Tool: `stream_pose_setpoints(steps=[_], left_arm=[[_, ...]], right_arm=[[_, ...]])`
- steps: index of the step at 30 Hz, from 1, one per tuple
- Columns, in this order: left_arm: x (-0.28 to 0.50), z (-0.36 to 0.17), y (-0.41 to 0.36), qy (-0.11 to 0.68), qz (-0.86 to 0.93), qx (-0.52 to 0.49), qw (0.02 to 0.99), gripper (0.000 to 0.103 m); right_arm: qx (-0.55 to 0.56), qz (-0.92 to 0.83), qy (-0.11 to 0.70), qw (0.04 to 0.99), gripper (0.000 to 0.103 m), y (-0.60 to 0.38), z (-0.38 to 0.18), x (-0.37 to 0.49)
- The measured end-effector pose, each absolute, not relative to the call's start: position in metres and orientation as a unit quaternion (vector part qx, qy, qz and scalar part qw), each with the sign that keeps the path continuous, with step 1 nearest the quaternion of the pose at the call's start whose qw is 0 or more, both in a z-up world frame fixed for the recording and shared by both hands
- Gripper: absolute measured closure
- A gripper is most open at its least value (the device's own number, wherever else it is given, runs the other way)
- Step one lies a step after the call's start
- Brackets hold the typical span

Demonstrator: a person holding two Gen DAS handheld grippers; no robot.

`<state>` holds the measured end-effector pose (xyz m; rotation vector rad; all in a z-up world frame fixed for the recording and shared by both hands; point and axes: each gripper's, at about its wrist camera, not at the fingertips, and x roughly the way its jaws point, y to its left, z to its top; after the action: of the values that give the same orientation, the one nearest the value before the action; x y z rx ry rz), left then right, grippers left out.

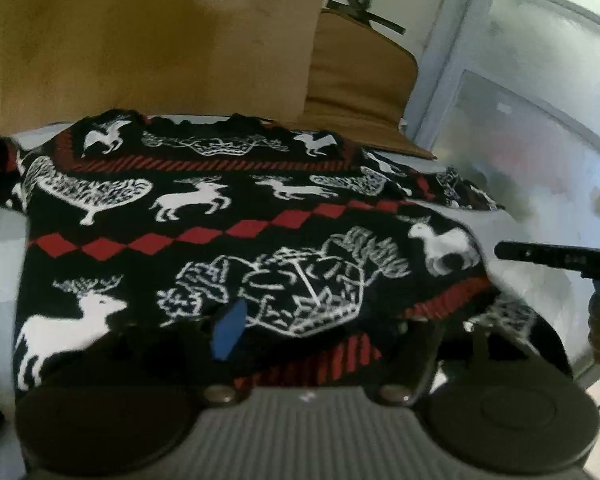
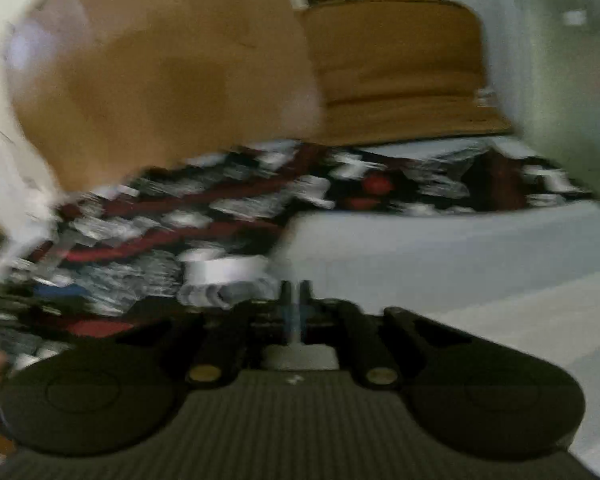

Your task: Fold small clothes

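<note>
One sweater (image 1: 204, 220) flat on table (image 2: 440, 248) | left jaws apart over hem | right jaws clenched, empty

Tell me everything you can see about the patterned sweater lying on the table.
The sweater looks like a thick knit, black with white deer, birds and tree shapes, a band of red diamonds across the middle and red-striped ribbed edges. It lies spread mostly flat on the pale table, with the near right corner rumpled and a sleeve bunched at the far right. The left tool sits over its near hem, jaws apart, one blue pad against the knit. The right tool, shut, is just beside its edge; blur hides any contact.
</note>
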<state>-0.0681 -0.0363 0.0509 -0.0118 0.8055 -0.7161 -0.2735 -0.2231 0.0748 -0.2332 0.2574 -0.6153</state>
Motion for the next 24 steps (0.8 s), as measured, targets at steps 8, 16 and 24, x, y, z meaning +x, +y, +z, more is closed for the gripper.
stream_pose_setpoints(steps=[8,16,24], left_arm=[[-0.076,0.05,-0.041,0.381,-0.347,0.018,0.857,0.024],[-0.08,0.05,-0.043,0.379,-0.351,0.032,0.856,0.02],[-0.079,0.051,-0.042,0.38,-0.363,0.03,0.85,0.013]], right_arm=[[0.055,-0.178,0.122,0.975,0.052,-0.224,0.059,-0.339],[0.047,-0.164,0.19,0.967,0.095,-0.194,0.025,-0.33],[0.005,-0.244,0.247,0.938,0.087,-0.201,0.04,-0.341]])
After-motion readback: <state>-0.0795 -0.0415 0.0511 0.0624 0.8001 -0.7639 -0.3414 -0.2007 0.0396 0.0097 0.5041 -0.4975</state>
